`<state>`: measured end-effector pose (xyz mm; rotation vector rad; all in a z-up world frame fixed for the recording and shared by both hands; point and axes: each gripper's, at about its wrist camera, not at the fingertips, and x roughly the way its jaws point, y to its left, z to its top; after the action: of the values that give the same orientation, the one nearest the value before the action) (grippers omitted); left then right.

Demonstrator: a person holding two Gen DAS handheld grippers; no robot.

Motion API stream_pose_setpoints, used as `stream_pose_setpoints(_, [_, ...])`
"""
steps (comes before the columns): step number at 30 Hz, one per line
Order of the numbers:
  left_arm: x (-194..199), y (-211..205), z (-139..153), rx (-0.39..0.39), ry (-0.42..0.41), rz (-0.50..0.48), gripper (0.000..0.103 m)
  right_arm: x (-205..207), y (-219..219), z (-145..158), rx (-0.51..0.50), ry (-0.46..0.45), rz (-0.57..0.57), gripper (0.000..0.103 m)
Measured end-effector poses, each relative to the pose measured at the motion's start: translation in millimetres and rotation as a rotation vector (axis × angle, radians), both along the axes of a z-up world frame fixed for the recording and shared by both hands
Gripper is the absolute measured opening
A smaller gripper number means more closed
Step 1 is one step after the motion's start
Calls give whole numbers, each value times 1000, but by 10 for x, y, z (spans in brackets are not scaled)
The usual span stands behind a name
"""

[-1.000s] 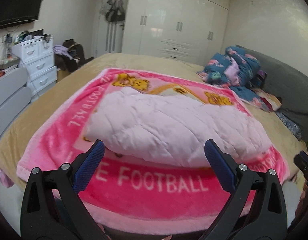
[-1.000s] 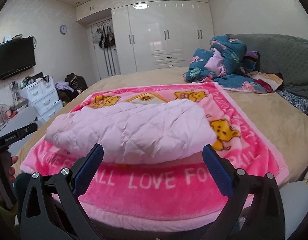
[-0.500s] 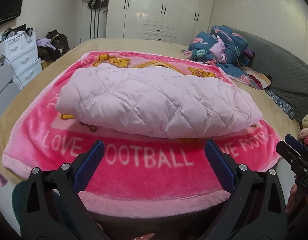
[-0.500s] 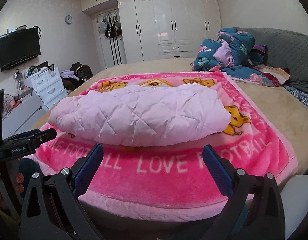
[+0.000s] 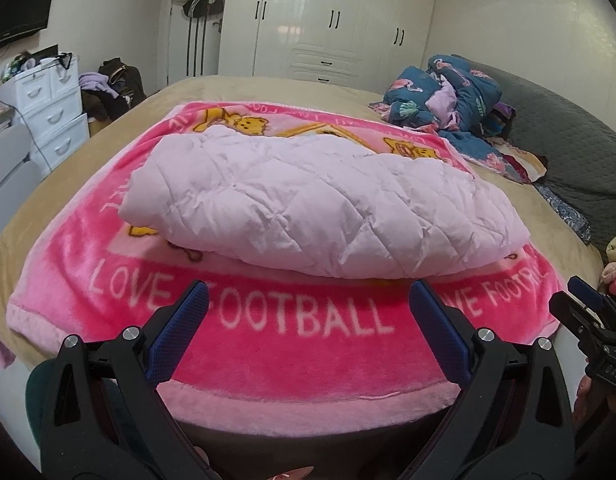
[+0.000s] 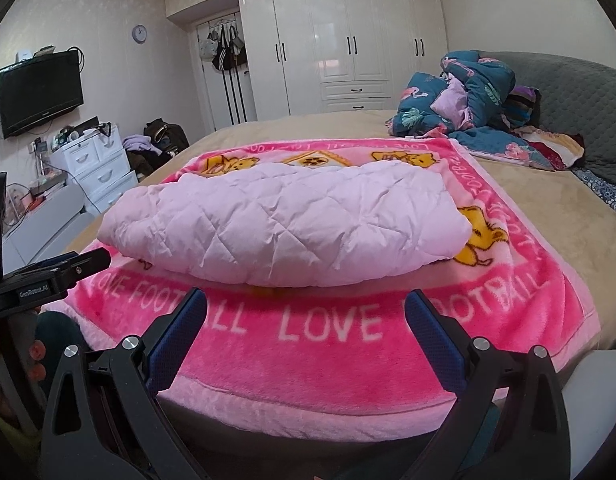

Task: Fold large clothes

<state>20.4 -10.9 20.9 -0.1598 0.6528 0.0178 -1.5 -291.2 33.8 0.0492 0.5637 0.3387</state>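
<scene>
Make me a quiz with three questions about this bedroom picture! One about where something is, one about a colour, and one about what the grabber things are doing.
1. Where does the pale pink quilted coat lie?
A. on the pink blanket
B. on the floor
C. inside the wardrobe

2. What colour are the letters on the blanket?
A. black
B. white
C. green

3. How do the left gripper and right gripper stand?
A. both shut on the coat
B. one open, one shut
C. both open and holding nothing

Answers:
1. A, because the folded coat rests on the middle of the blanket spread over the bed.
2. B, because "LOVE FOOTBALL" shows in white on the deep pink border.
3. C, because in each wrist view the blue-padded fingers are spread wide with only blanket seen between them.
</scene>
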Motion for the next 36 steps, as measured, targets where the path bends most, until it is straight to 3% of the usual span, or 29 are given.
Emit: stream_pose_setpoints(36, [-51, 31, 45, 6, -9, 20, 94, -4, 5, 1, 1, -2, 3, 99])
